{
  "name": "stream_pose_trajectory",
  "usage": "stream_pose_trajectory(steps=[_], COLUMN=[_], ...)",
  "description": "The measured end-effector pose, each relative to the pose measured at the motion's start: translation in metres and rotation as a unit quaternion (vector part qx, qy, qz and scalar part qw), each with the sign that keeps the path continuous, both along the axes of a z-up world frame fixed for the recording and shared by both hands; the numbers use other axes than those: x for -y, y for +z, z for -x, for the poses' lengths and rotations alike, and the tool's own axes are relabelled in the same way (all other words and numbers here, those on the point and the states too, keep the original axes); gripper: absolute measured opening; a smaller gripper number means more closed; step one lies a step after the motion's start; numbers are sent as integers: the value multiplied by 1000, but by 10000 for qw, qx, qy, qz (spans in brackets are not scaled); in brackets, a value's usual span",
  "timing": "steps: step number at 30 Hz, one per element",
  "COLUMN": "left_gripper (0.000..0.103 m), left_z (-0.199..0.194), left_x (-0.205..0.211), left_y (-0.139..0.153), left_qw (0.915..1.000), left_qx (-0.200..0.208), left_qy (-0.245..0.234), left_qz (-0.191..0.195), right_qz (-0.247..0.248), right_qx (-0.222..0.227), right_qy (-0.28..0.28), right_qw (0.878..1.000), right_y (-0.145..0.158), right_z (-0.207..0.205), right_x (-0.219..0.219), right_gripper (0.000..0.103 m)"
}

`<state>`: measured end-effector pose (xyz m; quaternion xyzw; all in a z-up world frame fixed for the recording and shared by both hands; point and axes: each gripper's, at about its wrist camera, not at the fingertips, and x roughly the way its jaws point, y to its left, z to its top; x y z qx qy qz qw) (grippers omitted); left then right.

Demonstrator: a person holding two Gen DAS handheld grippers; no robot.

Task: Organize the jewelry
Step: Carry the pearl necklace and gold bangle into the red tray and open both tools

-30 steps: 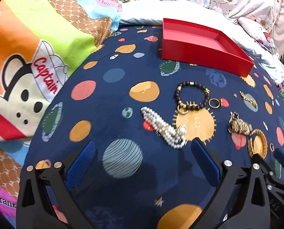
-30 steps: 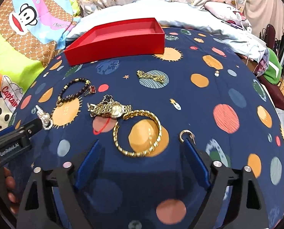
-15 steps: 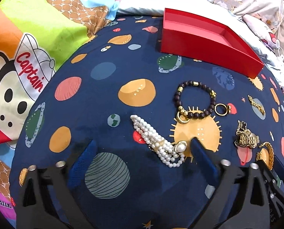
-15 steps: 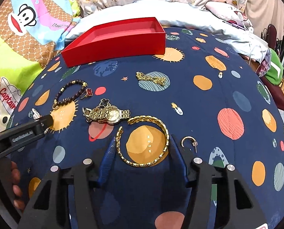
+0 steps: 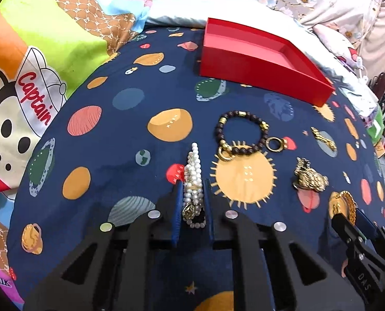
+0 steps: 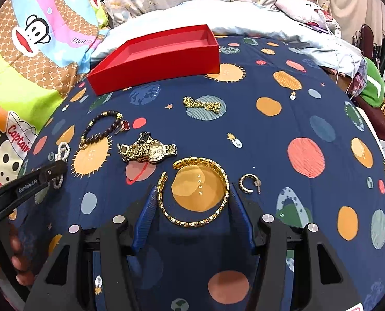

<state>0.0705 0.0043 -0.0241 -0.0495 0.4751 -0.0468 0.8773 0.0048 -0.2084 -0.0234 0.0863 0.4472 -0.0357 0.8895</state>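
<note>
A white pearl bracelet (image 5: 195, 165) lies between my left gripper's (image 5: 192, 184) blue pads, whose jaws are closing and press on its clasp end. My right gripper (image 6: 193, 188) holds both pads against the sides of a gold bangle (image 6: 197, 161) lying flat on the navy planet bedspread (image 6: 283, 134). A red open box (image 6: 153, 64) stands at the far side, with nothing in it. In the right wrist view the left gripper (image 6: 55, 171) comes in from the left over the pearl bracelet (image 6: 63, 150).
Loose on the bedspread are a dark bead bracelet (image 6: 99, 134), a clover ring (image 6: 123, 125), a gold watch (image 6: 151, 150), a gold chain (image 6: 202, 103) and a hoop earring (image 6: 246, 181). Cartoon pillows (image 5: 37, 77) border the left side.
My left gripper moved forward over the pearl bracelet and closed on it, straightening the strands. My right gripper moved forward around the gold bangle and narrowed onto its sides.
</note>
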Motion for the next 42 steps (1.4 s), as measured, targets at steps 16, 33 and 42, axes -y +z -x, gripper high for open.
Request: stream_pose_trajectory(steps=[16, 33, 42], left_gripper=[14, 15, 15], left_z=[13, -215, -315], left_x=[-3, 61, 91], left_y=[73, 130, 70], left_qw=[9970, 9869, 9923], left_qx=[618, 1198, 634], left_qy=[-367, -1017, -1059], left_qz=[288, 376, 77], right_qz=[-143, -478, -600], right_qx=[825, 938, 131], right_qy=[183, 598, 472], right_qw=[9963, 9926, 9970], right_y=[74, 115, 52], right_z=[11, -248, -361], right_x=[9, 43, 54], right_gripper=[55, 55, 55])
